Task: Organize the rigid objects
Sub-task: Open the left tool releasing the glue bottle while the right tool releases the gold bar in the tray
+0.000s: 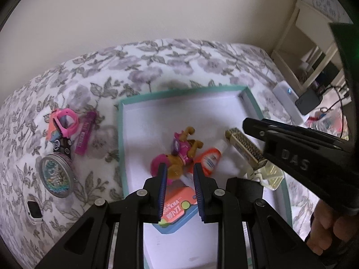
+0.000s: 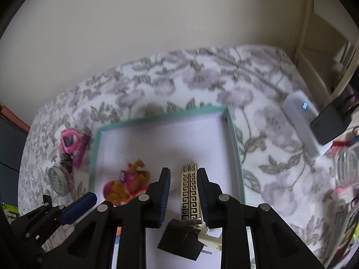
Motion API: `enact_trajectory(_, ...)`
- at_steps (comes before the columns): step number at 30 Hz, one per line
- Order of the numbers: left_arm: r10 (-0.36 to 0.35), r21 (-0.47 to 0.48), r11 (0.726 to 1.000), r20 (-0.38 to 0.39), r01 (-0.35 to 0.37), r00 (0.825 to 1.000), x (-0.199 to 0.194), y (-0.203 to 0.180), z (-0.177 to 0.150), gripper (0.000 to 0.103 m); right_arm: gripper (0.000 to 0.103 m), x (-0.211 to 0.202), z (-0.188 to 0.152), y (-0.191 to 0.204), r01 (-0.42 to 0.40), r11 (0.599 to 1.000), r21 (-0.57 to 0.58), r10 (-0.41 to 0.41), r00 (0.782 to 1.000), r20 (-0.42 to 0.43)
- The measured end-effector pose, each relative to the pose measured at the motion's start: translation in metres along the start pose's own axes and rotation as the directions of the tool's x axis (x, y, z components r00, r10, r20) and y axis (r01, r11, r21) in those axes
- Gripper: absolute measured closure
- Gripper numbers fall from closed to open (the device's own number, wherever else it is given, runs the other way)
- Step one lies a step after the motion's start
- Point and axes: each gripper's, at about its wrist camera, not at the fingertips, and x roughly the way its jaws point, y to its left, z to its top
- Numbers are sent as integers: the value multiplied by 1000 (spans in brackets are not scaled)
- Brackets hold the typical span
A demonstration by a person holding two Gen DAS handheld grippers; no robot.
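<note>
A teal-rimmed white tray [image 1: 143, 99] [image 2: 161, 117] lies on a flowered bed cover. In it are a pink and brown toy dog [image 1: 179, 152] [image 2: 130, 183], a small orange bottle [image 1: 209, 160], an orange card box [image 1: 177, 210] and a gold patterned perfume bottle [image 1: 244, 148] [image 2: 189, 192]. My left gripper [image 1: 179, 174] hangs shut over the toy dog and holds nothing. My right gripper [image 2: 182, 179] [image 1: 249, 125] is open just above the perfume bottle, which lies in the tray beside the right finger, clear of the left pad.
Left of the tray lie a pink watch [image 1: 66, 121], a magenta tube [image 1: 84, 135], a round glitter tin [image 1: 56, 174] and a white smartwatch [image 1: 33, 210]. A white power bank [image 2: 301, 121] and a black charger [image 2: 329, 123] sit at the bed's right edge. A hand [image 1: 325, 226] holds the right gripper.
</note>
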Motion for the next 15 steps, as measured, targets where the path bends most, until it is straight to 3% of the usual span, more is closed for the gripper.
enact_trajectory(6, 12, -57, 998, 45, -10, 999, -20, 19, 9, 77, 76, -32, 7, 14, 8, 999, -34, -5, 997, 79)
enact_trajectory(12, 37, -157, 987, 51, -29, 998, -27, 51, 15, 71, 69, -42, 9, 21, 39, 997, -59, -33, 994, 106)
enact_trajectory(15, 53, -206, 978, 46, -42, 998, -28, 67, 16, 70, 59, -41, 9, 22, 47, 997, -64, -40, 994, 103)
